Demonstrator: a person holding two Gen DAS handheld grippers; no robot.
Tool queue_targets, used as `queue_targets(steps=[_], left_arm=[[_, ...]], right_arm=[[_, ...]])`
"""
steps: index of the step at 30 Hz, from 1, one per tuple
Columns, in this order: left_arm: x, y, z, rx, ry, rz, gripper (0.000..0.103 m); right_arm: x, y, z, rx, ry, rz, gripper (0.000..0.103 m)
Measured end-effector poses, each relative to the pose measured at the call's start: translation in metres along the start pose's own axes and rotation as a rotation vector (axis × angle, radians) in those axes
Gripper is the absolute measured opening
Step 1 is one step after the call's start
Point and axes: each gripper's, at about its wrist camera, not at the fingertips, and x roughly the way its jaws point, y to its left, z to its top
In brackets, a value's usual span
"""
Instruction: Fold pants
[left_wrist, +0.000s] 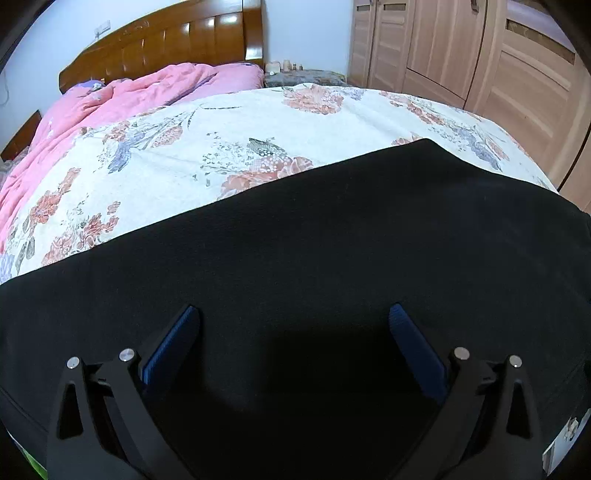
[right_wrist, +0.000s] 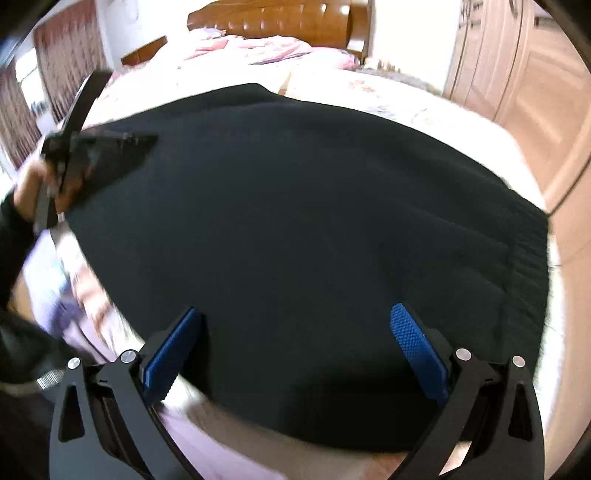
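pants (right_wrist: 303, 236) of black cloth lie flat on the floral bedspread (left_wrist: 192, 147) as one broad dark slab with a ribbed band at the right edge, so some folding looks done, though i cannot tell the layers. left gripper (left_wrist: 293, 315) hovers over the cloth, jaws wide apart and empty. right gripper (right_wrist: 295, 317) is also apart at the near edge; a further fold seems left.

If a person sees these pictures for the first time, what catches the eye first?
The black pants spread flat over the floral bedsheet dominate both views. Each gripper hovers open above them: the left gripper and the right gripper. A pink quilt lies bunched near the wooden headboard.
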Motion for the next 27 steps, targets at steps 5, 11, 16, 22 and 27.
queue_targets(steps=[5, 11, 16, 22, 27], left_arm=[[-0.002, 0.000, -0.001, -0.003, -0.011, -0.004, 0.102], [-0.071, 0.050, -0.034, -0.219, -0.178, -0.157, 0.101], [-0.124, 0.160, -0.099, -0.496, -0.259, -0.127, 0.101], [-0.161, 0.284, -0.189, -0.810, -0.265, 0.058, 0.101], [-0.173, 0.336, -0.224, -0.939, -0.247, 0.095, 0.101]], right_arm=[[0.000, -0.001, -0.005, 0.052, -0.039, -0.035, 0.099], [-0.002, 0.019, 0.020, 0.030, 0.033, -0.193, 0.098], [-0.013, 0.067, 0.060, -0.032, -0.122, -0.123, 0.098], [0.042, 0.180, 0.145, -0.216, -0.152, 0.135, 0.098], [0.091, 0.306, 0.200, -0.370, -0.100, 0.351, 0.098]])
